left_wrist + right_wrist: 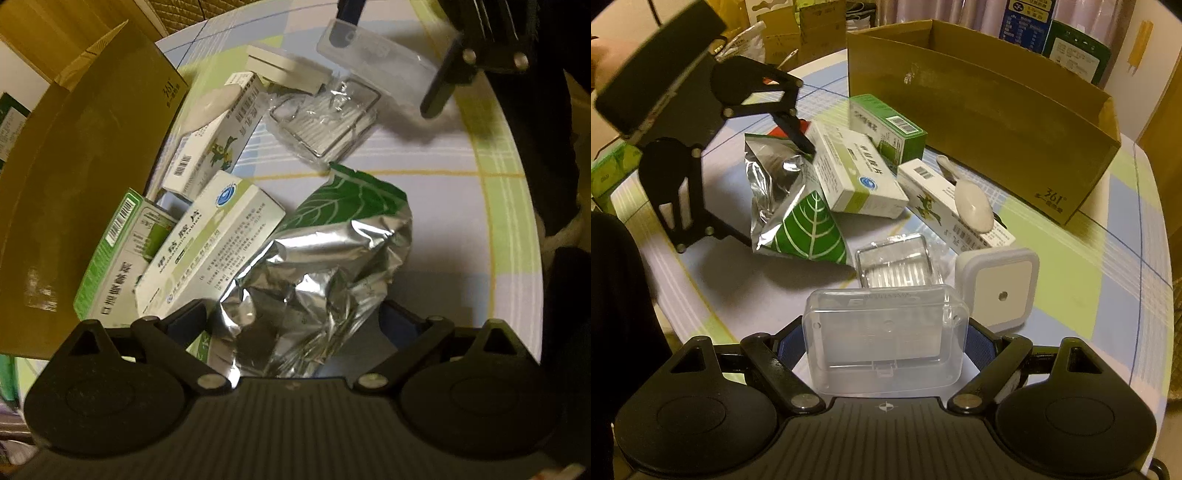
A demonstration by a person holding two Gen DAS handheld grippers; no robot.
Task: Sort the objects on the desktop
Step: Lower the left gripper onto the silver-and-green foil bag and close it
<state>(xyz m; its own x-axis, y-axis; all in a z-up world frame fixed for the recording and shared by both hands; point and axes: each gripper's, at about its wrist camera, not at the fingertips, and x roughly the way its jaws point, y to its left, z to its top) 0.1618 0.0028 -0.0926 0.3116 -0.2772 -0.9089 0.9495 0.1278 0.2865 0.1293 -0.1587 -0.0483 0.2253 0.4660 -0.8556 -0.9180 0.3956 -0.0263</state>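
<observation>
A silver foil bag (317,280) with a green leaf print lies between the wide-apart fingers of my left gripper (295,332); it also shows in the right wrist view (786,206), where the left gripper (775,192) reaches around it. My right gripper (886,343) has its fingers against both ends of a clear plastic case (882,336); the case (369,55) also shows in the left wrist view, with the right gripper (391,62) on it. Several medicine boxes (857,170) lie beside the bag.
An open cardboard box (997,110) stands behind the pile on the round table with its checked cloth (1108,258). A white night light (1001,288), a clear pack of sticks (897,266) and a white spoon (971,206) lie near the case.
</observation>
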